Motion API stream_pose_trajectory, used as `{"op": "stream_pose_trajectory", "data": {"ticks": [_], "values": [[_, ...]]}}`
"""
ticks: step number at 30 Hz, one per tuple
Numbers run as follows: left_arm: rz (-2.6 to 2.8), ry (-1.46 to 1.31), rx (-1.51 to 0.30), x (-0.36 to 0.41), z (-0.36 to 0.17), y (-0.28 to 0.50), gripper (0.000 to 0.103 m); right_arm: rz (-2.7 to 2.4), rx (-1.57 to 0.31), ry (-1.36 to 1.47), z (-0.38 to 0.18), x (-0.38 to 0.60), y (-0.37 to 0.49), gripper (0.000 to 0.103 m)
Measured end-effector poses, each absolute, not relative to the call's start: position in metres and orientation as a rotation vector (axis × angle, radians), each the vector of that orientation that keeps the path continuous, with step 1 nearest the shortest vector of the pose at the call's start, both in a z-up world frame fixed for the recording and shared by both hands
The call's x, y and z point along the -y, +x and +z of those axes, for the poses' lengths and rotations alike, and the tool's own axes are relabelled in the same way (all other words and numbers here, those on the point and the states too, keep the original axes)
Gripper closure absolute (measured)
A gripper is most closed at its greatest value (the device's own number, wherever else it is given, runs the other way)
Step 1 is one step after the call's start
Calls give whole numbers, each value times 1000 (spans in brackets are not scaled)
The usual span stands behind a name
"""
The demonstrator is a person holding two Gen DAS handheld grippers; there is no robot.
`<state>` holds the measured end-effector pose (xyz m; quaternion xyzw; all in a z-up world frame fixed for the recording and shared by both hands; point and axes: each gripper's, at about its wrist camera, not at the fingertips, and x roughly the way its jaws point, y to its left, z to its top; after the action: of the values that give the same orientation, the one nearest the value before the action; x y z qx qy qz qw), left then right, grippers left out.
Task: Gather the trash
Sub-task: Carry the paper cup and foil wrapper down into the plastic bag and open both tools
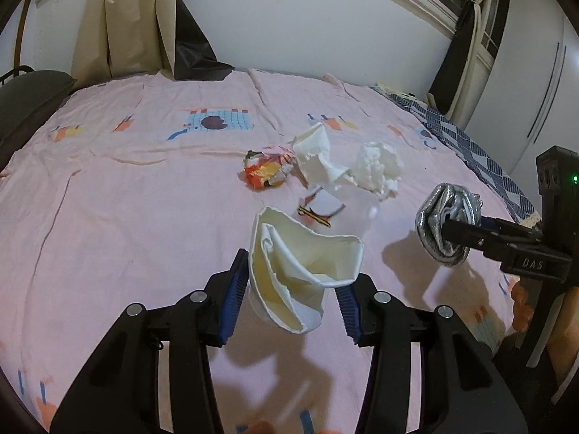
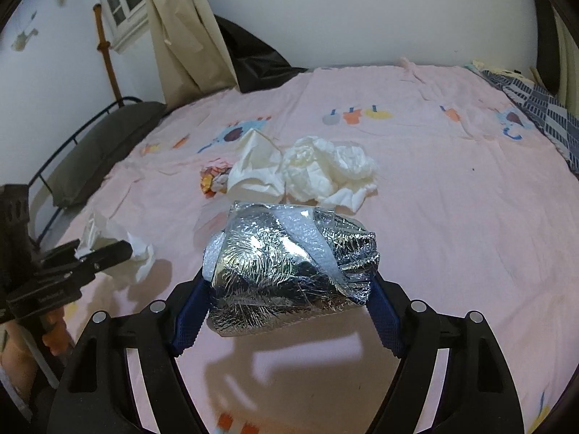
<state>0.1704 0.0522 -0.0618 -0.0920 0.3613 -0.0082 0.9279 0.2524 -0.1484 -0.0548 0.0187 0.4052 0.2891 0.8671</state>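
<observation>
Left gripper (image 1: 293,285) clamps a crushed paper cup (image 1: 300,267), right gripper (image 2: 286,296) a foil wad (image 2: 289,271); tissues (image 2: 325,170) and a wrapper (image 1: 267,170) lie ahead on the bedsheet (image 1: 126,199)

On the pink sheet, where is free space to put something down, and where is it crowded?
Free: the sheet between the dark pillow and the orange wrapper, and the near sheet below both fingers. Crowded: the middle, where wrapper, crumpled white paper and tissue lie together.

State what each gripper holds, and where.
Left gripper: crushed paper cup, clamped across its lower body. Right gripper: foil bundle, clamped across its sides.
</observation>
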Motion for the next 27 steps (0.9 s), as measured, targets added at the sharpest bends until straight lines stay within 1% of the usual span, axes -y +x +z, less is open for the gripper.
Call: {"op": "stream_pose_trajectory", "data": {"ticks": [9, 17, 27], "values": [[-18, -130, -763, -33, -64, 140, 55, 628, -825, 40, -46, 159, 210, 30], [-45, -171, -754, -20, -60, 107, 55, 699, -776, 90, -33, 172, 165, 30], [-51, -156, -746, 3, -56, 58, 55, 716, -772, 52, -27, 180, 117, 30]]}}
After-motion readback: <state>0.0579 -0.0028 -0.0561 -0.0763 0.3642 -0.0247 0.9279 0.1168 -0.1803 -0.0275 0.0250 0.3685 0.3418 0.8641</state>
